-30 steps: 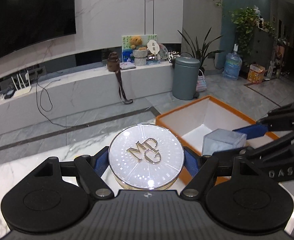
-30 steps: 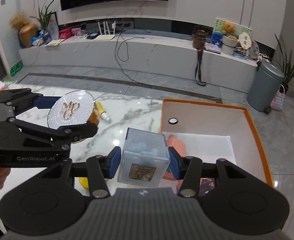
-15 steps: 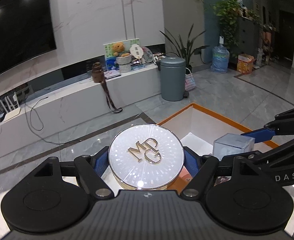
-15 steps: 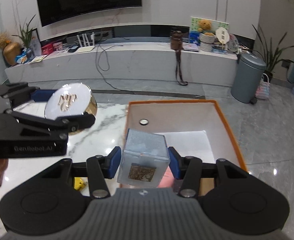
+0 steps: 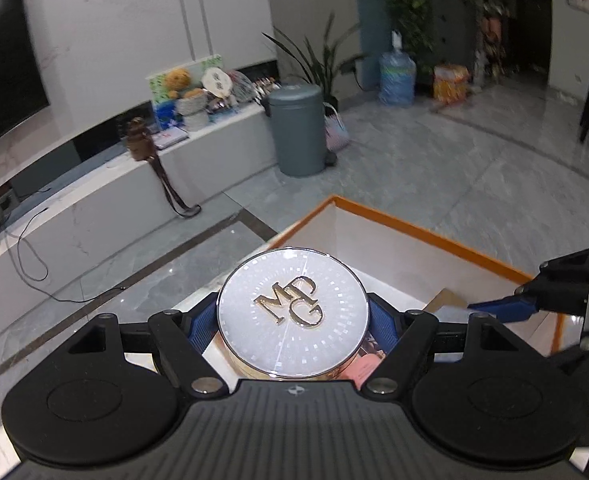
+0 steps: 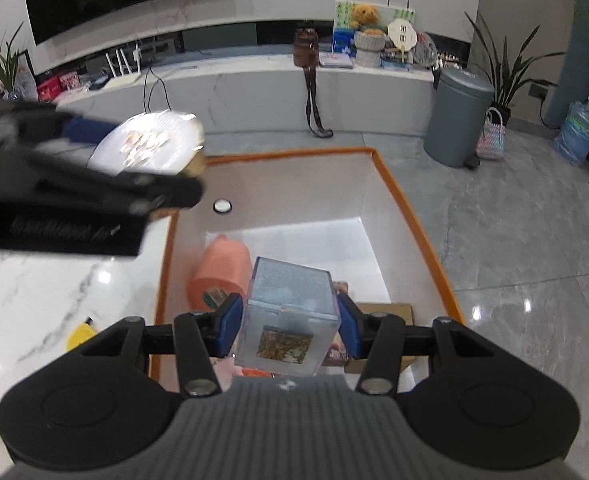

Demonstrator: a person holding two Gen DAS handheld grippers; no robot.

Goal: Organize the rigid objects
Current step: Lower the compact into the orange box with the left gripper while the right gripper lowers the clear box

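Both loads have travelled from above the marble table to above the orange-rimmed white storage box since a second ago. My left gripper is clamped on the round silver compact with gold lettering, hanging over the box's near-left corner. My right gripper pinches the frosted clear plastic cube between its blue pads, over the box interior. Below lie a salmon-pink cylinder and what looks like a flat cardboard piece, though it is half hidden. Letting go from this height could crack the compact against the cylinder, or bounce the cube off the rim.
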